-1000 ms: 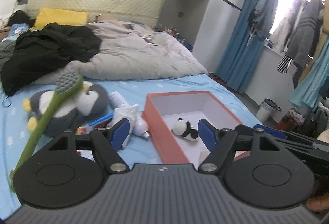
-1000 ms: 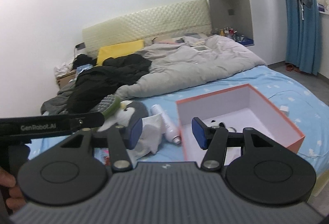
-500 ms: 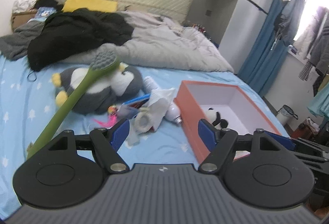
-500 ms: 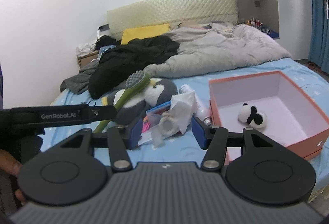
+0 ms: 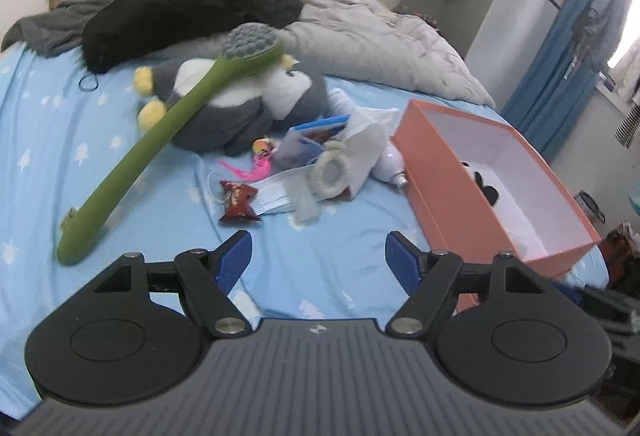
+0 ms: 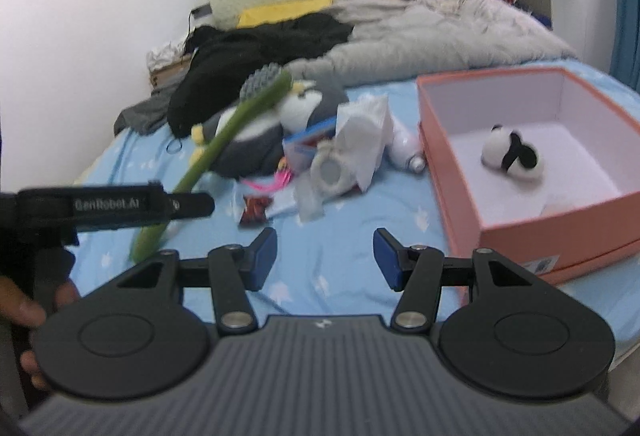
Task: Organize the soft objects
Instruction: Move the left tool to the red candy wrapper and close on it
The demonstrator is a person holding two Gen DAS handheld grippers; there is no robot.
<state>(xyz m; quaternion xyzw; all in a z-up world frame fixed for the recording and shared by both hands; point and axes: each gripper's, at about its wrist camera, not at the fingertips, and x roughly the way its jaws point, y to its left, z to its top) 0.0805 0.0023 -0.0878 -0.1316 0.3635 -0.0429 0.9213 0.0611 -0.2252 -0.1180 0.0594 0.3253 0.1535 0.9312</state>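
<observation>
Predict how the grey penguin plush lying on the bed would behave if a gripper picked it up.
The penguin plush looks stuffed and soft, so it would probably squash and sag rather than stay rigid. It is likely light for its bulk. The green brush resting across it would probably slide off.

Both grippers have come down toward the bed (image 5: 48, 139) and tipped forward: the left gripper (image 5: 319, 256) and right gripper (image 6: 325, 256) now hang over bare sheet before the clutter.
</observation>
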